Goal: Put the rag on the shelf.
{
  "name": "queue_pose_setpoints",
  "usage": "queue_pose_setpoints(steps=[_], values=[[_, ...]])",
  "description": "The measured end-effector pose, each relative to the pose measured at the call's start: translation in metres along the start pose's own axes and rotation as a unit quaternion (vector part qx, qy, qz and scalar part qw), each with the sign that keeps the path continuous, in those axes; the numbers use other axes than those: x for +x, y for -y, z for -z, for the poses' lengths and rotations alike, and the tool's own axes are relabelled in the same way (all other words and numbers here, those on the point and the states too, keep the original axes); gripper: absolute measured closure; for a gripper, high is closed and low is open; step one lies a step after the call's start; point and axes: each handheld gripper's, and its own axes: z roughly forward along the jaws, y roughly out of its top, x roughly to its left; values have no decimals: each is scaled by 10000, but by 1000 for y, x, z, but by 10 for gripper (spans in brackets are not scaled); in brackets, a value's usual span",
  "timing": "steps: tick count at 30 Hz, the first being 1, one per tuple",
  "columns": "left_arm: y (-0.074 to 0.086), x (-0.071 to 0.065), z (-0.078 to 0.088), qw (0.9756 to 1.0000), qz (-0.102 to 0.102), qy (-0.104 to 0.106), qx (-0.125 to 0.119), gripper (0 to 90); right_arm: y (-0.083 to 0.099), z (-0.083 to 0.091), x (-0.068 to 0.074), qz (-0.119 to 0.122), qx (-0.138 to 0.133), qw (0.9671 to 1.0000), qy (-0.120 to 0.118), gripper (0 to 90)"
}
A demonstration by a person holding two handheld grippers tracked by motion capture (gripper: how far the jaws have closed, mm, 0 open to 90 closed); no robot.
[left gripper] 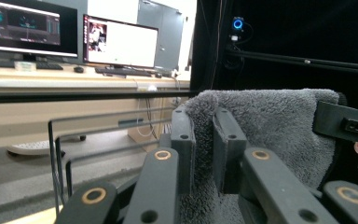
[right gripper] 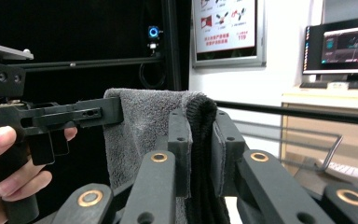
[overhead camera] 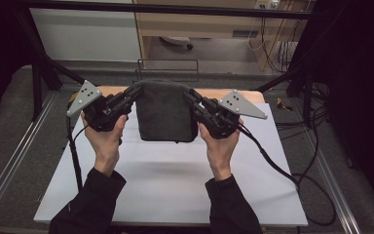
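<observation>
Two tongs are in my hands, and between them hangs one dark grey towel (overhead camera: 167,114). From the high view, my left gripper (overhead camera: 135,92) pinches the top left corner of the towel and my right gripper (overhead camera: 189,95) pinches the top right corner. The towel hangs folded, above the far part of the white table sheet (overhead camera: 175,180), and its lower edge does not seem to touch the sheet. A thin wire rack (overhead camera: 168,68) stands behind the table.

From the left gripper view, my two black jaws are closed on the fluffy edge of the towel (left gripper: 270,126), which spreads to the right until my other gripper (left gripper: 345,123).

From the right gripper view, the jaws are closed on a thick fold of the towel (right gripper: 144,126). Further left, my left gripper (right gripper: 109,112) bites the other corner, with my left hand (right gripper: 4,177) under it.
</observation>
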Motion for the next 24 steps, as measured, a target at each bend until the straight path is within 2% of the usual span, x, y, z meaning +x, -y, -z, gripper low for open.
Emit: queue_pose_setpoints(steps=[9,13,24], values=[[-20,1,-10,9997,20,10,-244,803,-23,-8,-5,110,-157,9998,104,809],[-28,3,-14,9994,60,0,-353,803,-31,-13,-6,88,-257,9996,116,809],[-51,6,-23,9985,12,-23,-555,803,-52,-24,-10,197,-461,9986,165,809]])
